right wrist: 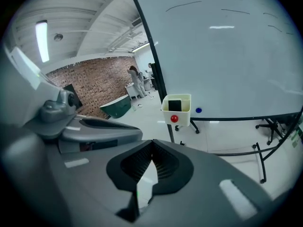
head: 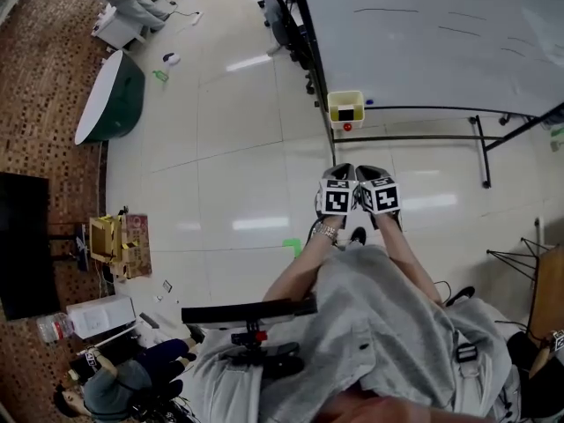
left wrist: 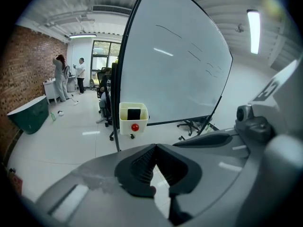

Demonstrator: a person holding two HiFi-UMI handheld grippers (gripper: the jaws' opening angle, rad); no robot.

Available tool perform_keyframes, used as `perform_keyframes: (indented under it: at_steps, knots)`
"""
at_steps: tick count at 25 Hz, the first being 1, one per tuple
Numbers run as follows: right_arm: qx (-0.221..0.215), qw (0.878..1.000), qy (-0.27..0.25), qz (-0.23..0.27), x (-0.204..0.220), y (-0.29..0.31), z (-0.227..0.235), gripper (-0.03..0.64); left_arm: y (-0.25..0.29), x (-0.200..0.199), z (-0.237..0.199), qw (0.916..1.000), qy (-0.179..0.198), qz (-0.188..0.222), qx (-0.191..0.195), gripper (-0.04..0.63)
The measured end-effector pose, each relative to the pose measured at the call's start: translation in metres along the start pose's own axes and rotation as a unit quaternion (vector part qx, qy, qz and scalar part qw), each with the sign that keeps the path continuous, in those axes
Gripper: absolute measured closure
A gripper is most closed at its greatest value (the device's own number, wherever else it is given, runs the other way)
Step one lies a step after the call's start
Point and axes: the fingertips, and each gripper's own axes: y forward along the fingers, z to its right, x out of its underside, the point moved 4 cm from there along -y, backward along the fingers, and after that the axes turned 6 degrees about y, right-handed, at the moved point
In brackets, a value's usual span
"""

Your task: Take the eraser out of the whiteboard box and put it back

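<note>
A pale yellow whiteboard box [head: 345, 110] hangs at the lower left corner of the whiteboard [head: 423, 33], with a red round magnet on its front. The black eraser [left wrist: 134, 114] stands inside it, also in the right gripper view as the eraser [right wrist: 175, 105] in the box [right wrist: 176, 110]. My left gripper [head: 340, 172] and right gripper [head: 369, 172] are held side by side, short of the box and pointing toward it. The left gripper [left wrist: 155, 146] is shut with nothing in it. The right gripper [right wrist: 152, 142] is shut and empty too.
The whiteboard stands on a black wheeled frame [head: 483, 152] with office chairs behind it. A blue magnet [right wrist: 198, 110] sits on the board beside the box. A green round tub [head: 113, 98] and two standing people [left wrist: 71, 77] are far left. Cardboard clutter [head: 115, 241] lies near a seated person [head: 123, 377].
</note>
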Motion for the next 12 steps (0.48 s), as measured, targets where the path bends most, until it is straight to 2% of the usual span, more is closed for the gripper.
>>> perform_keyframes:
  at_steps: [12]
  knots:
    - [-0.014, 0.999, -0.029, -0.009, -0.008, 0.014, -0.036, 0.614, -0.019, -0.006, -0.039, 0.9996, -0.010, 0.022, -0.013, 0.591]
